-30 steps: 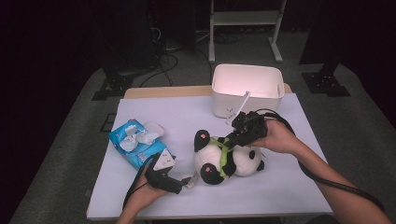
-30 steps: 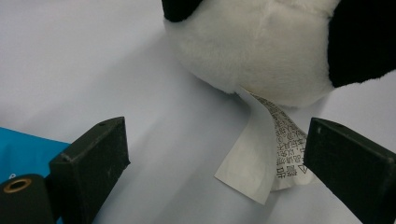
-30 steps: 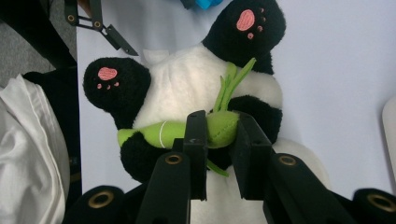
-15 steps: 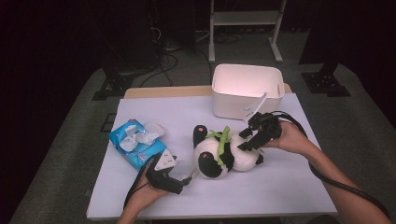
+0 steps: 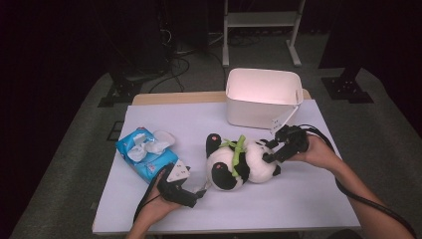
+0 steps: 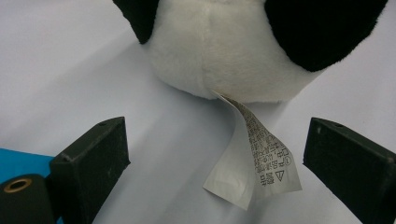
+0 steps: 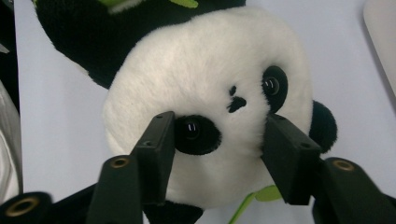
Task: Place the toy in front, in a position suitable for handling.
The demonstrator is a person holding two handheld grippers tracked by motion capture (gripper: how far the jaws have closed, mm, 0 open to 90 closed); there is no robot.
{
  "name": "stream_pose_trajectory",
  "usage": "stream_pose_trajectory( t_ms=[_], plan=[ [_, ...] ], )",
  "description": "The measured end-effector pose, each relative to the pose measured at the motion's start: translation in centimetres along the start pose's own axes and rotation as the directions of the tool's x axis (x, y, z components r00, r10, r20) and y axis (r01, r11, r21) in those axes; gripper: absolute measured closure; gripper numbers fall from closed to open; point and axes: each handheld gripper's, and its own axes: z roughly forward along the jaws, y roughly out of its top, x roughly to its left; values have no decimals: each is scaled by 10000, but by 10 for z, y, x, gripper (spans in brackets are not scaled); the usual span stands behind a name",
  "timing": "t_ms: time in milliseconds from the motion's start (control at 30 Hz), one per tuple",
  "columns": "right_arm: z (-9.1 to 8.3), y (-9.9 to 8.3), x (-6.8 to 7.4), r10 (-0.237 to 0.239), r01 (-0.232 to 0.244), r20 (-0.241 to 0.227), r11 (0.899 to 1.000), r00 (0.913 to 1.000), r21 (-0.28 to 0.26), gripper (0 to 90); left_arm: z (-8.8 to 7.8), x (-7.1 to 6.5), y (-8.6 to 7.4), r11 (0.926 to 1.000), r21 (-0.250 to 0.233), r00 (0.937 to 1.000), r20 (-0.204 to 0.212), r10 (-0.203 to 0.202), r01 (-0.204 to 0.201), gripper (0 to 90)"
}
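Centrally on the table (image 5: 308, 199) lies the plush panda (image 5: 239, 162), before the white bin (image 5: 261, 99). Only the left gripper view resolves its printed care label (image 6: 259, 158), lying between the open left gripper (image 6: 215, 154) jaws. The right gripper (image 7: 219, 149), jaws just opening, straddles the panda's face; pad contact is hard to confirm. The wipes pack (image 5: 147, 154) is cropped there.

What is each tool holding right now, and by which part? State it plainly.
The left tool holds nothing; its jaws stand open around the panda's tag. The right tool straddles the panda's head, jaws just opened, pads against the fur; a firm hold cannot be told.
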Motion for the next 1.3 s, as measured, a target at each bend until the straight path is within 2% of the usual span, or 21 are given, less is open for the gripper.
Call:
stream_pose_trajectory(
  t_ms=[133, 233, 333, 467, 600, 633, 667, 700, 767, 833, 933, 1133, 1300],
  plan=[
    [2, -1, 6, -98, 98, 157, 10000, 9998, 15, 548, 0, 1, 0, 10000, 20, 10000, -4, 37, -37, 57],
    [3, -1, 15, -313, 306, 525, 9994, 9981, 139, 602, 0, 1, 0, 10000, 21, 10000, -14, 53, -53, 57],
    [2, 0, 21, -425, 404, 777, 9988, 9961, 283, 617, 0, 1, 0, 10000, 18, 10000, -30, 39, -39, 56],
    [-3, 3, 27, -425, 393, 777, 9983, 9961, 423, 624, -1, 2, 0, 10000, -34, 10000, -54, 2, -2, 57],
    [-5, 8, 34, -314, 271, 627, 9973, 9975, 682, 629, -1, 3, -1, 10000, -44, 10000, -63, -6, 6, 56],
    [-6, 9, 37, -182, 155, 337, 9967, 9993, 802, 700, -2, 3, 0, 10000, -49, 10000, -66, -3, 2, 56],
    [-7, 10, 39, -238, 209, 357, 9966, 9991, 793, 737, -2, 3, 0, 10000, -60, 10000, -68, -17, 17, 56],
    [-9, 10, 41, -217, 209, 99, 9970, 9997, 742, 739, -2, 3, 0, 10000, -54, 10000, -59, -10, 10, 56],
    [-9, 11, 46, -167, 176, -93, 9950, 9998, 984, 695, -2, 3, 0, 10000, -53, 10000, -50, -4, 3, 57],
    [-5, 9, 50, -346, 323, 146, 9905, 9993, 1338, 672, -3, 3, 0, 10000, -68, 10000, -47, 20, -21, 56],
    [-6, 7, 51, -272, 289, -153, 9917, 9995, 1252, 676, -3, 3, 0, 9999, -118, 10000, -63, 6, -7, 56],
    [-3, 3, 50, -337, 353, -159, 9921, 9993, 1202, 684, -4, 2, 2, 9999, 6, 9998, -84, 164, -164, 57],
    [-1, -3, 46, -373, 407, -386, 9951, 9986, 905, 686, -7, 3, 6, 9997, -24, 9996, 25, 263, -263, 68]
  ],
)
